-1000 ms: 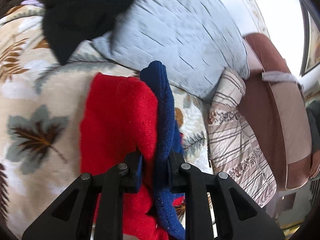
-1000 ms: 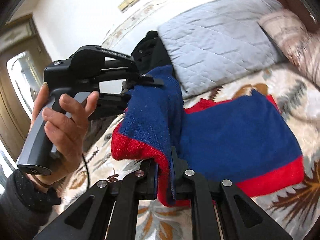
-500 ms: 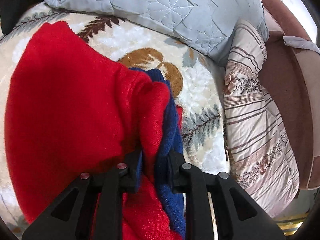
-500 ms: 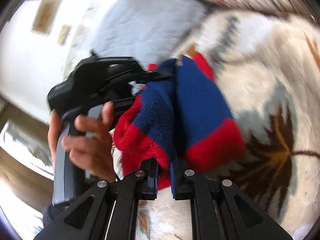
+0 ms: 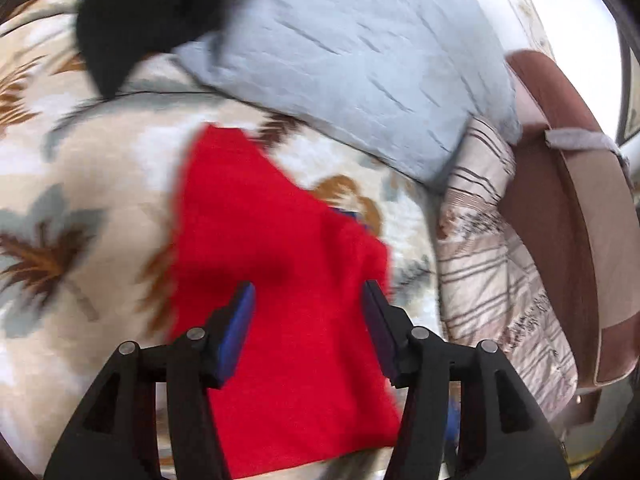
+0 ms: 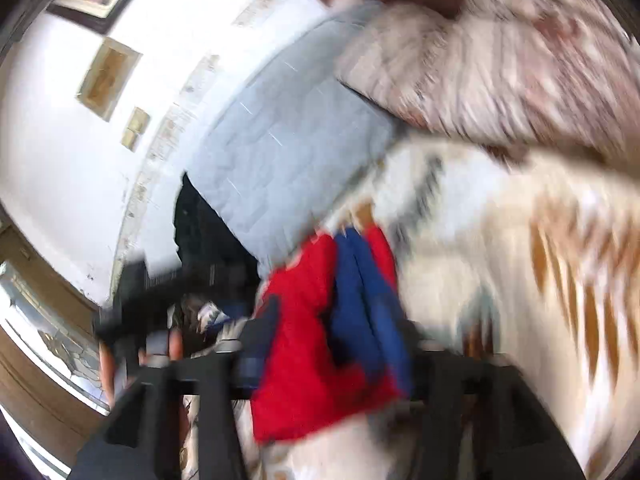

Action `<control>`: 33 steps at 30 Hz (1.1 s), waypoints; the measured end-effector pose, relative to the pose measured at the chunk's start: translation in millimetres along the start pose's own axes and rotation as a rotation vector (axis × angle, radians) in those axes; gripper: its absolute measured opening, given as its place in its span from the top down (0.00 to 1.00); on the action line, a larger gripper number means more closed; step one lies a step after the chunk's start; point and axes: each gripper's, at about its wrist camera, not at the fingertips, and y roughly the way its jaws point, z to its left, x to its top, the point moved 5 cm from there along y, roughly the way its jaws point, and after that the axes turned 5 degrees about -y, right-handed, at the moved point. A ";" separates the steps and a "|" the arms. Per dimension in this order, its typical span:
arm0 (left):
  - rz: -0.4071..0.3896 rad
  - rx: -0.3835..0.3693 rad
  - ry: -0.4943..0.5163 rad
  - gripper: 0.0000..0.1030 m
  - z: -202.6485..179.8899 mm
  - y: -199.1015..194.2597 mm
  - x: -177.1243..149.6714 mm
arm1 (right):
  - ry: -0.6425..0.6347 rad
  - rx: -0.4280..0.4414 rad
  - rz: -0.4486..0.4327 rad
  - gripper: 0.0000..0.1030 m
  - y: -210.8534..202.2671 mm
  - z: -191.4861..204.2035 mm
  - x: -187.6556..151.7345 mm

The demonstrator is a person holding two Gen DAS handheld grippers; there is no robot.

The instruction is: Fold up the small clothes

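Note:
The small red and blue knitted garment (image 5: 280, 240) lies folded on the leaf-patterned blanket (image 5: 80, 200), red side up in the left wrist view. My left gripper (image 5: 308, 312) hovers over it, its jaws opening and its blue pads clear of the cloth. In the blurred right wrist view the garment (image 6: 312, 340) shows as a red and blue folded bundle between the spread fingers of my right gripper (image 6: 336, 344). Its jaws are opening too, and no pad visibly presses the cloth. The left gripper (image 6: 160, 300) and the hand holding it show as a dark blur to the left.
A grey quilted pillow (image 5: 360, 60) and a striped pillow (image 5: 492, 260) lie at the far side of the blanket. A black garment (image 5: 140, 12) sits at the upper left. A brown padded headboard (image 5: 560, 200) stands at the right.
Both grippers were shut on the garment's edge and have let go, jaws now spread. The garment has dropped folded onto the blanket. The right gripper's view has swung sideways and rolled.

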 end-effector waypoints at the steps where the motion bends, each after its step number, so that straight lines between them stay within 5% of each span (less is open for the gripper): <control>1: 0.003 0.008 -0.019 0.48 13.0 -1.6 -2.8 | -0.004 0.023 0.019 0.42 12.5 -1.0 11.5; 8: 0.067 0.011 -0.097 0.48 59.5 10.1 -18.7 | 0.036 0.105 0.211 0.42 88.1 -2.7 0.7; 11: 0.077 0.004 -0.076 0.48 61.3 11.2 -21.1 | -0.053 0.075 0.243 0.42 111.2 12.2 -4.6; 12: 0.082 0.005 -0.063 0.48 59.7 13.3 -21.9 | -0.095 0.059 0.263 0.48 120.3 16.7 -8.0; 13: 0.084 -0.003 -0.050 0.48 57.4 14.7 -22.9 | -0.140 0.038 0.286 0.80 127.7 18.4 -11.5; 14: 0.085 -0.016 -0.045 0.48 56.3 14.1 -23.0 | -0.189 0.014 0.296 0.82 132.6 22.4 -16.0; 20: 0.051 -0.053 0.002 0.42 42.1 19.7 -30.1 | -0.267 0.026 0.117 0.83 102.4 44.7 11.9; 26: 0.053 0.029 0.020 0.32 42.7 36.5 -43.9 | -0.136 -0.104 0.224 0.83 132.1 -10.0 -1.3; 33: -0.021 0.044 0.052 0.33 49.2 3.1 -69.6 | -0.069 0.053 0.300 0.63 109.1 -1.9 -0.1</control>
